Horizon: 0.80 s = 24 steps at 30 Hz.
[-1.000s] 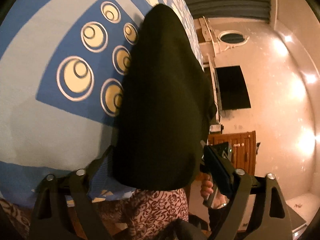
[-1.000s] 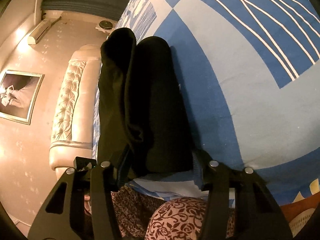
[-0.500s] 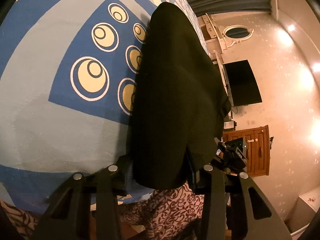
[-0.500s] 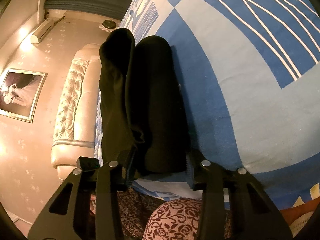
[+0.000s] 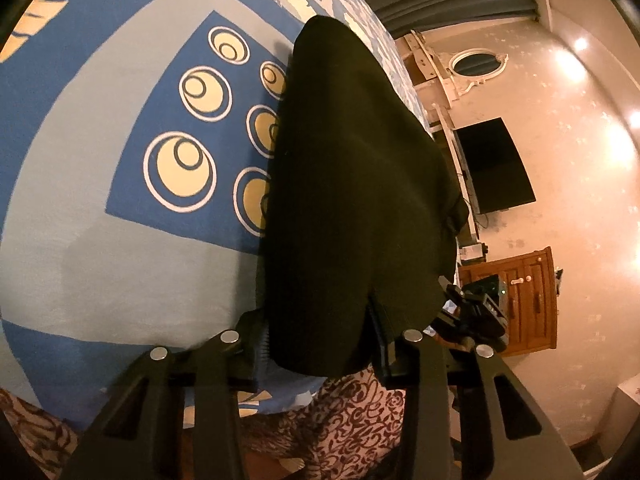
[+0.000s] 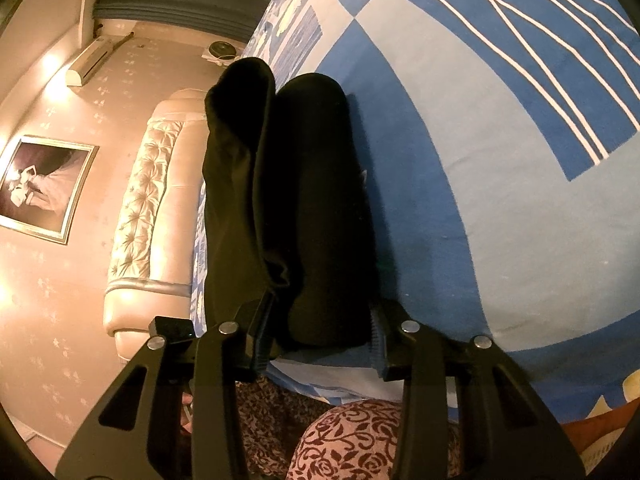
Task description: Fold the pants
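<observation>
Black pants (image 5: 352,208) lie lengthwise on a blue patterned bedspread (image 5: 100,248). In the left wrist view their near end sits between the fingers of my left gripper (image 5: 320,344), whose jaws stand partly closed around the cloth edge. In the right wrist view the pants (image 6: 304,200) show as two long dark folds running away from me. Their near end sits between the fingers of my right gripper (image 6: 320,340), also narrowed around the cloth. My right gripper shows in the left wrist view (image 5: 472,312) beside the pants.
The bedspread (image 6: 480,160) has blue blocks with white stripes and cream circles. A tufted headboard (image 6: 148,208) and a framed picture (image 6: 44,188) stand left. A wall TV (image 5: 496,164) and a wooden cabinet (image 5: 524,300) stand right. A floral-patterned garment (image 6: 360,440) is below.
Both grippers narrowed their jaws around the near end of the pants. The left gripper moved forward and right over the cloth; the right gripper barely moved.
</observation>
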### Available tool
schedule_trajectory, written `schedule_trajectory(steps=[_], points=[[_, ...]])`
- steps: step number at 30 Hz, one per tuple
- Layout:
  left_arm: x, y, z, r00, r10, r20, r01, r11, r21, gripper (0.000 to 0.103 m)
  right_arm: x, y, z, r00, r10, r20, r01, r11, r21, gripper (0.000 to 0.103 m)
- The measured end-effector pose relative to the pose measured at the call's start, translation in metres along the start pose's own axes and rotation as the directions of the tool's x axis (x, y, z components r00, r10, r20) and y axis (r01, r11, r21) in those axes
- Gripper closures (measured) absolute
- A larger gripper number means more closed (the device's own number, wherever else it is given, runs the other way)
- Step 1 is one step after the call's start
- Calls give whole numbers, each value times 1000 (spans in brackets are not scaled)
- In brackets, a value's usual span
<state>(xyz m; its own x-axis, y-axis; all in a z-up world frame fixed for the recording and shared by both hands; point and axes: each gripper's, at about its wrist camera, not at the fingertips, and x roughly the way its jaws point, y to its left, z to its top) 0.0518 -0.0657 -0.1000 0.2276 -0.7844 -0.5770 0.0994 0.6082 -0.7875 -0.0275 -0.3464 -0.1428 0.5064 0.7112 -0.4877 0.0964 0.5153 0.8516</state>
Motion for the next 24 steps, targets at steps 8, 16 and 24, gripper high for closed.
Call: schedule_trajectory(steps=[8, 16, 24], points=[[0, 0, 4, 1000, 20, -1, -20, 1000, 0, 66, 4, 5, 0, 1000, -2, 4, 2, 1000, -2, 65], [-7, 0, 6, 998, 59, 12, -59, 998, 7, 66, 11, 8, -3, 1000, 6, 0, -6, 1000, 3, 65], [-24, 6, 12, 993, 112, 47, -112, 994, -11, 66, 31, 19, -1, 1000, 9, -28, -9, 1000, -8, 65]])
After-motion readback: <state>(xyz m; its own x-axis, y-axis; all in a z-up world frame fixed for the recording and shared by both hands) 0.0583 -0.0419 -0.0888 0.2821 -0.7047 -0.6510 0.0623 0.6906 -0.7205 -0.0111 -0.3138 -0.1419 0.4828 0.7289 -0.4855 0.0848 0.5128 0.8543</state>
